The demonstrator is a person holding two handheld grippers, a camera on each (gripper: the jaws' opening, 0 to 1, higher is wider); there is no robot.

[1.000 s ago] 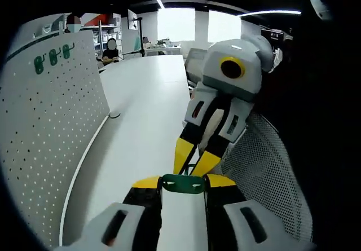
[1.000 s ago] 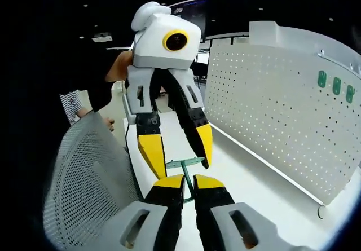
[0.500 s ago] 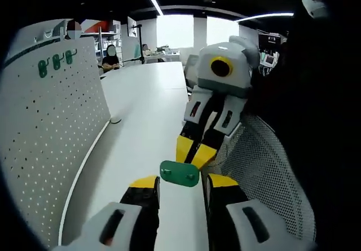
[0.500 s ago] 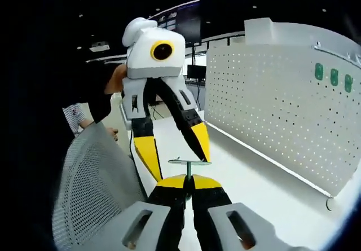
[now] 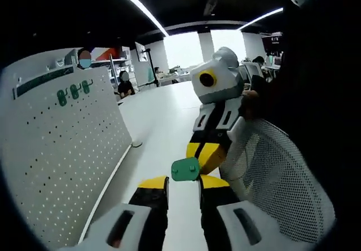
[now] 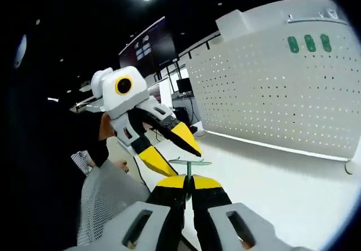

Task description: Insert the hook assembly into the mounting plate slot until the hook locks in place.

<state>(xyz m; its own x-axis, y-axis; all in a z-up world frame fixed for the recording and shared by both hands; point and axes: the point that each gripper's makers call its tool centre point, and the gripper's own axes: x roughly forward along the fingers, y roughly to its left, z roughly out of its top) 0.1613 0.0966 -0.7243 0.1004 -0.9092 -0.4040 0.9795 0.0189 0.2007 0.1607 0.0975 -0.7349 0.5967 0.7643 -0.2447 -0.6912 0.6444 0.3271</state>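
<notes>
As we read the left gripper view from left to right, the white pegboard (image 5: 62, 161) fills the left side, with three green plates (image 5: 74, 91) mounted near its upper edge. The white surface (image 5: 163, 121) runs up the centre of the frame. At bottom centre the left tool (image 5: 183, 181) has its jaws apart, gripping nothing. Just above them the green hook assembly (image 5: 185, 169) is pinched by the right tool (image 5: 206, 156), which comes down from upper centre. A mesh chair back (image 5: 276, 177) sits at lower right.

In the right gripper view, the left tool (image 6: 169, 149) enters from centre left, jaws spread. The right tool (image 6: 188, 180) at bottom centre is closed on the hook assembly (image 6: 187, 163). The pegboard (image 6: 271, 98) occupies the right.
</notes>
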